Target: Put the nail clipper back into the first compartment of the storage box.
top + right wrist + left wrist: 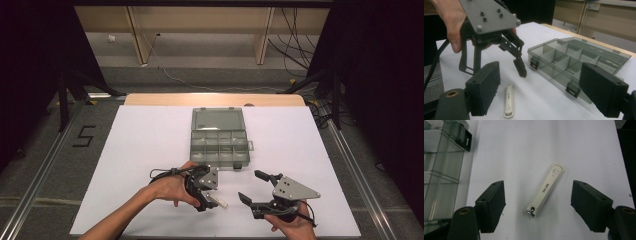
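Observation:
A cream nail clipper (545,190) lies flat on the white table sheet. My left gripper (537,187) points down over it, jaws open on either side and not touching it. In the high view the clipper (220,202) pokes out just right of the left gripper (207,200). My right gripper (251,186) stands open and empty a little to the right, aimed left at the clipper (508,103). The right gripper view shows one of the left gripper's fingers (520,67) hanging just above the table beside the clipper.
A clear grey organizer box (219,139) lies open at mid-table, its lid folded back and its compartments empty. In the left gripper view its latch edge (465,140) is close by. The white sheet (140,150) ends near the hands at the front.

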